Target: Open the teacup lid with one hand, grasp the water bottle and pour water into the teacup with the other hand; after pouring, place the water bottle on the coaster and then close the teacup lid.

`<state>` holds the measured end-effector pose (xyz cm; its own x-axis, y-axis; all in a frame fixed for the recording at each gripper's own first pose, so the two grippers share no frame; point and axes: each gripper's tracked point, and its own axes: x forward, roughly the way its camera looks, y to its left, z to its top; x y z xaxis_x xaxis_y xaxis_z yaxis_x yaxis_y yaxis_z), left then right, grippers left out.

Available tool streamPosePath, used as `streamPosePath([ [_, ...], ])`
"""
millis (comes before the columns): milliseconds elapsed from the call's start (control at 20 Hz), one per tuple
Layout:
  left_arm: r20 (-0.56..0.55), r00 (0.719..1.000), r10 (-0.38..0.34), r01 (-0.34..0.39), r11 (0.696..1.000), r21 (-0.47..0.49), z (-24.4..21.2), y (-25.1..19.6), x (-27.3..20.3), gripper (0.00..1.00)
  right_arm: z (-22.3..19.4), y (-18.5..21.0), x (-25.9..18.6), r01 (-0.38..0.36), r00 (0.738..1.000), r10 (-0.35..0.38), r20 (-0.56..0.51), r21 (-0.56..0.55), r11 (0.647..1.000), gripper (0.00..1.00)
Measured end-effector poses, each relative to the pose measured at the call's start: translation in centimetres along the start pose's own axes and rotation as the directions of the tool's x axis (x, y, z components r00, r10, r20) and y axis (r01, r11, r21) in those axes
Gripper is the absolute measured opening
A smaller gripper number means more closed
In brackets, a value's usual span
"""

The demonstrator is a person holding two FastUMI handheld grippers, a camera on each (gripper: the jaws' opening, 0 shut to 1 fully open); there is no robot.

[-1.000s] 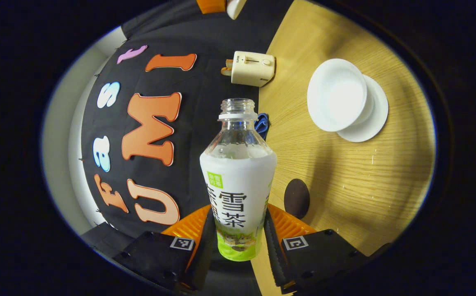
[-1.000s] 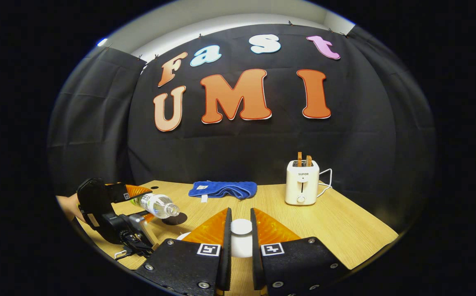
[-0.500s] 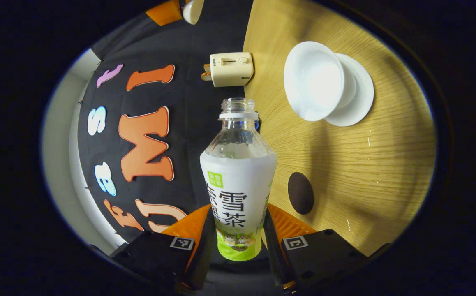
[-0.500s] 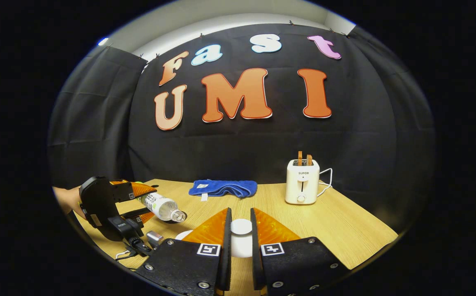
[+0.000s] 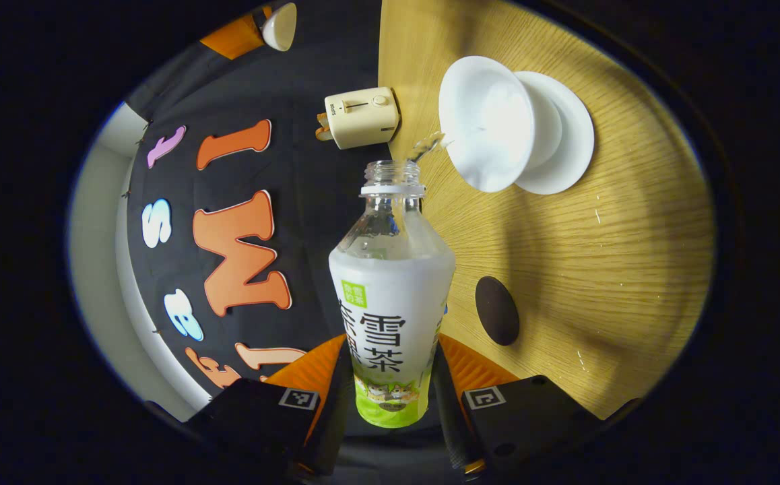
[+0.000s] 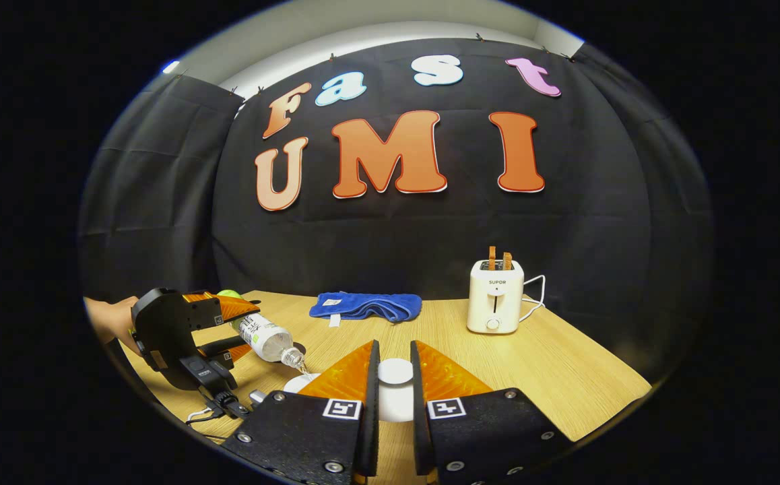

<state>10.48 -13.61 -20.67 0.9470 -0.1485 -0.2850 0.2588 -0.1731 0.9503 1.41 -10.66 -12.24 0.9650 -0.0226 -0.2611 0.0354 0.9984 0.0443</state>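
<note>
A clear plastic water bottle (image 5: 391, 289) wears a white label with a green base, the round porcelain teacup (image 5: 491, 131) and saucer (image 5: 568, 135) are white, the oval coaster (image 5: 497, 310) dark brown, the wood-grain counter (image 5: 599, 269) pale yellow-tan, the folded cloth (image 6: 366, 307) blue, the toaster (image 6: 495, 297) cream.

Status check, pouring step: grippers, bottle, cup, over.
Left gripper shut on water bottle, tipped, water streaming into teacup. Right gripper holds lid aloft. Coaster free.
</note>
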Motion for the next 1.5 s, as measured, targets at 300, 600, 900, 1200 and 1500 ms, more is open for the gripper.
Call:
streamPosePath([
  [300,-0.012,1.0,0.022,-0.022,0.999,0.026,-0.2,0.7,0.4,0.63,-0.3,0.0,0.1,-0.007,1.0,0.007,-0.009,-0.005,1.0,0.22],
  [600,-0.015,0.999,0.05,-0.049,0.997,0.058,0.0,1.2,0.4,0.64,-0.3,0.4,0.1,-0.019,1.0,0.019,-0.009,-0.007,1.0,0.22],
  [900,-0.015,0.996,0.088,-0.085,0.99,0.11,-0.1,2.2,0.2,0.64,-0.2,0.5,0.0,-0.024,1.0,0.024,-0.011,-0.009,1.0,0.22],
  [1200,-0.019,0.993,0.112,-0.108,0.982,0.154,-0.2,3.0,0.1,0.63,0.0,0.4,-0.2,-0.028,1.0,0.028,-0.009,-0.008,1.0,0.22],
  [1500,-0.016,0.99,0.14,-0.135,0.971,0.199,-0.1,3.7,-0.1,0.63,-0.7,0.4,-0.2,-0.027,0.999,0.027,-0.024,-0.017,0.999,0.22],
])
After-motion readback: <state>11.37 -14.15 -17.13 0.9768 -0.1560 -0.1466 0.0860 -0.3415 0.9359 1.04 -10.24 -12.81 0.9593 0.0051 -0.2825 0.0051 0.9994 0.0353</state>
